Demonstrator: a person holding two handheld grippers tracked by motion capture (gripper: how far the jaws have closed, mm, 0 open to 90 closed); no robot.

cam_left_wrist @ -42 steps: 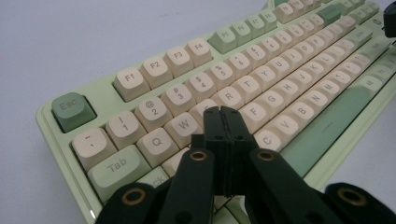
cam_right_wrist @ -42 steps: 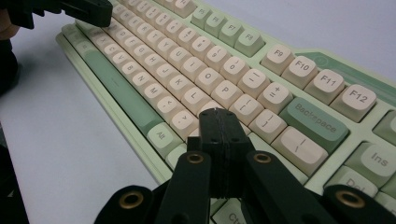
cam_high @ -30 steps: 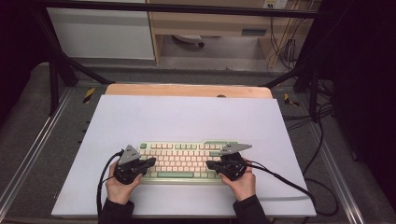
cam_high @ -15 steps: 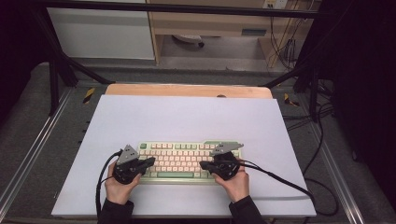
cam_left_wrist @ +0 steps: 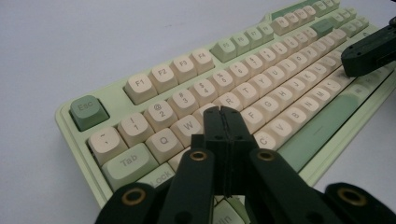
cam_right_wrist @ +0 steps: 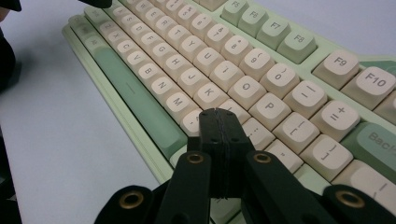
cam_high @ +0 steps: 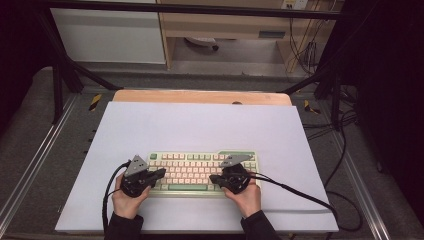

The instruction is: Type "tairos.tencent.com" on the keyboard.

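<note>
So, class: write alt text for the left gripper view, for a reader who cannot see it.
The left gripper, its two black fingers shut together, is poised over the letter keys near the left end of a pale green keyboard with cream keycaps. The keyboard lies on a white table, and the right gripper reaches in over its far end.

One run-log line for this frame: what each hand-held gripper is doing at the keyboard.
scene: keyboard on white mat | left hand-held gripper: shut, over left letter keys | right hand-held gripper: shut, over right letter keys | held: nothing
</note>
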